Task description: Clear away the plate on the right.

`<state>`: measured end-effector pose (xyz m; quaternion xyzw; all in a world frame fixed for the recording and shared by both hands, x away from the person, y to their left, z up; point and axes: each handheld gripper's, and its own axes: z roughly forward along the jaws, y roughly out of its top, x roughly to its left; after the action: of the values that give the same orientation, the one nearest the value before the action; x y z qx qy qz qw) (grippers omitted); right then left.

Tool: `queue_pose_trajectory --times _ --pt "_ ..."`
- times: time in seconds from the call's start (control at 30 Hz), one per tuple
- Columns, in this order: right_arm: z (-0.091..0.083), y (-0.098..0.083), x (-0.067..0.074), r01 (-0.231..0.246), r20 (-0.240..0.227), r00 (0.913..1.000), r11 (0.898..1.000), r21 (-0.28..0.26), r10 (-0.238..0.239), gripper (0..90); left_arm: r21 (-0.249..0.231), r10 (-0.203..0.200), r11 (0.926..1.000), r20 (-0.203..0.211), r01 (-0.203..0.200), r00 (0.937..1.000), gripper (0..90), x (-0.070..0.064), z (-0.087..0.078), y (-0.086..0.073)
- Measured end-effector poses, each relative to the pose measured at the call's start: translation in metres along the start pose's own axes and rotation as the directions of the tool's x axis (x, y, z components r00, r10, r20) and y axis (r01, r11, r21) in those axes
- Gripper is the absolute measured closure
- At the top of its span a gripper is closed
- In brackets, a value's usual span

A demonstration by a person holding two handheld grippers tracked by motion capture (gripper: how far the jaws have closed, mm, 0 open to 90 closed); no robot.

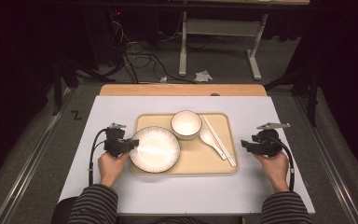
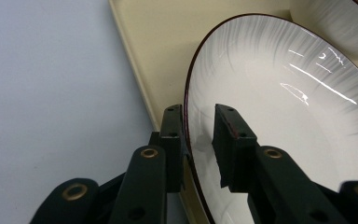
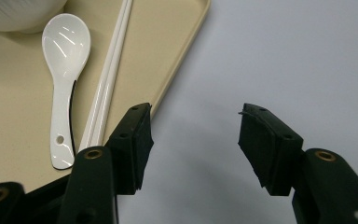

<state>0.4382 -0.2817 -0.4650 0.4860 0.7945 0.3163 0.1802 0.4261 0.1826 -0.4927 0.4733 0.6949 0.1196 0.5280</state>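
Note:
A white plate (image 1: 154,148) with a dark rim lies at the left end of a beige tray (image 1: 205,164). My left gripper (image 1: 131,145) straddles the plate's left rim. In the left gripper view (image 2: 199,112) one jaw is outside the plate (image 2: 284,116), against the rim. The other jaw is inside, and a gap shows between it and the rim. A white bowl (image 1: 186,123), a white spoon (image 1: 212,140) and white chopsticks (image 1: 219,140) also rest on the tray. My right gripper (image 1: 244,144) hovers open and empty (image 3: 198,112) over the white sheet, just right of the tray (image 3: 18,93).
A white sheet (image 1: 177,196) covers the table, with a wooden edge (image 1: 182,89) showing at the back. On the floor beyond are cables (image 1: 135,60), a crumpled paper (image 1: 203,75) and the legs of another table (image 1: 182,46). In the right gripper view the spoon (image 3: 64,70) and chopsticks (image 3: 109,74) lie left of the jaws.

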Motion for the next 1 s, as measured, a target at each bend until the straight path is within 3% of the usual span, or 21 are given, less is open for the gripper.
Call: queue_pose_trajectory --times 0.5,0.53,0.57,0.6,0.63,0.8,1.0 --pt "0.001 0.0 0.0 0.0 -0.005 1.0 1.0 0.005 0.0 45.4 0.009 0.027 0.9996 -0.019 -0.026 0.9995 73.4 0.003 0.009 -0.002" --pt "0.001 0.0 0.0 -0.001 -0.005 1.0 1.0 0.006 0.001 45.4 0.01 0.034 0.9994 -0.021 -0.034 0.9992 73.5 0.003 0.009 -0.003" --pt "0.001 0.0 0.0 -0.001 -0.005 1.0 1.0 0.006 0.001 45.5 0.074 0.102 0.9921 -0.007 -0.101 0.9948 73.6 0.006 0.005 -0.003" --pt "0.001 0.0 0.0 0.0 -0.004 1.0 1.0 0.005 0.0 45.5 0.077 0.112 0.9909 -0.004 -0.111 0.9938 73.6 0.006 0.005 -0.003" --pt "0.001 0.0 0.0 -0.002 -0.003 1.0 1.0 0.004 0.002 45.4 0.011 0.046 0.9989 -0.02 -0.046 0.9987 73.6 0.001 0.011 -0.005" --pt "0.001 0.0 0.0 0.002 -0.002 1.0 1.0 0.005 -0.002 45.6 0.014 0.047 0.9988 -0.037 -0.046 0.9982 71.4 0.003 0.015 -0.006" --pt "0.002 0.0 0.0 0.003 -0.003 1.0 1.0 0.008 -0.003 45.6 0.029 0.081 0.9964 -0.045 -0.079 0.9957 56.5 0.005 0.017 -0.008"
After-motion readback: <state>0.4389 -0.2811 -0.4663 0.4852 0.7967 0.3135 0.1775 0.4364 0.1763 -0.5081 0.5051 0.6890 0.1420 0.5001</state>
